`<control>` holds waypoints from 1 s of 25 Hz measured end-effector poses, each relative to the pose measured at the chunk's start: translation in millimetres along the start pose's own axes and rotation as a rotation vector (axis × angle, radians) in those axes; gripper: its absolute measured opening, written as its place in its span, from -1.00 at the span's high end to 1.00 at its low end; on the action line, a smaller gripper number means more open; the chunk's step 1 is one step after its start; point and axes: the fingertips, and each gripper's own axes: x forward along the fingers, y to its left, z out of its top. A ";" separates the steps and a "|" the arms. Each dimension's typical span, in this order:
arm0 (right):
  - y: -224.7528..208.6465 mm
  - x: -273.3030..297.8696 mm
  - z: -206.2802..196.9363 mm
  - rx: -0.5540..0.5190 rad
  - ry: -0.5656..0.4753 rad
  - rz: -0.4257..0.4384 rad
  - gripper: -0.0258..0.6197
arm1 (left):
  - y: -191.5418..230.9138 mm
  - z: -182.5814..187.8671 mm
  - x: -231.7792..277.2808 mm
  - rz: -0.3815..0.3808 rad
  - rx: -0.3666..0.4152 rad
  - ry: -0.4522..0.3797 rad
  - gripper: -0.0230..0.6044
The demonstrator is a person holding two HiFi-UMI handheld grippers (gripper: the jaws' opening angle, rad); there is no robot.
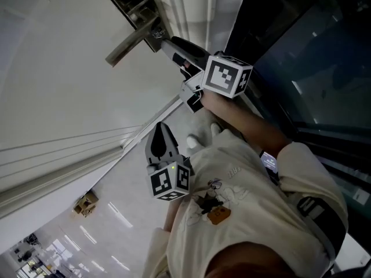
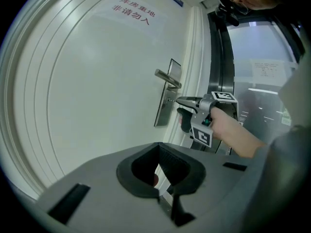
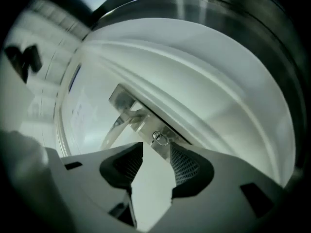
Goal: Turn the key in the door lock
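A silver lock plate (image 3: 141,123) with a lever handle (image 3: 112,130) sits on the white door (image 1: 58,86). A small key (image 3: 159,138) with a ring sticks out of the plate below the handle. My right gripper (image 3: 156,152) is open, with the key just beyond its fingertips and neither pad pressing on it. In the left gripper view the right gripper (image 2: 179,100) points level at the key (image 2: 170,100) on the lock plate (image 2: 164,110). My left gripper (image 1: 161,129) hangs back from the door, lower down, shut and empty.
A dark glass panel (image 1: 301,68) in a black frame borders the door on the right. Red lettering (image 2: 135,11) is printed high on the door. A small cardboard box (image 1: 86,202) lies on the shiny floor far below.
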 end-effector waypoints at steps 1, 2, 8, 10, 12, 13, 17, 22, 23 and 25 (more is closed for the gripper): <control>4.9 -5.1 2.6 -0.178 0.004 -0.013 0.40 | 0.6 -0.8 -1.1 0.000 -0.002 0.001 0.91; 10.5 -9.2 4.7 -0.344 0.009 -0.022 0.40 | 1.0 -1.4 -2.1 -0.001 -0.003 0.000 0.91; 32.0 -37.8 -6.4 -0.847 0.103 -0.020 0.49 | 3.4 3.0 -7.8 -0.005 -0.007 -0.020 0.91; 34.6 -53.5 -15.0 -0.881 0.122 -0.010 0.67 | 3.1 4.0 -6.7 -0.019 -0.012 -0.025 0.91; 33.8 -71.3 -25.7 -0.899 0.149 -0.022 0.78 | 2.3 -1.4 -3.2 -0.039 -0.032 -0.009 0.91; 34.3 -80.4 -32.2 -0.920 0.165 -0.032 0.84 | 1.7 -3.9 -1.8 -0.045 -0.039 -0.002 0.91; 32.0 -108.0 -64.7 -0.906 0.252 -0.064 0.90 | -4.1 -1.1 2.4 -0.074 -0.024 -0.013 0.91; 26.1 -125.5 -81.1 -0.834 0.292 -0.084 0.90 | -13.5 -3.5 2.5 -0.110 -0.021 -0.005 0.91; 28.4 -126.3 -80.7 -0.832 0.289 -0.087 0.90 | -15.1 -2.6 2.6 -0.116 -0.019 -0.005 0.91; 34.0 -126.8 -81.4 -0.844 0.281 -0.086 0.90 | -17.7 -0.9 2.7 -0.128 -0.013 -0.006 0.91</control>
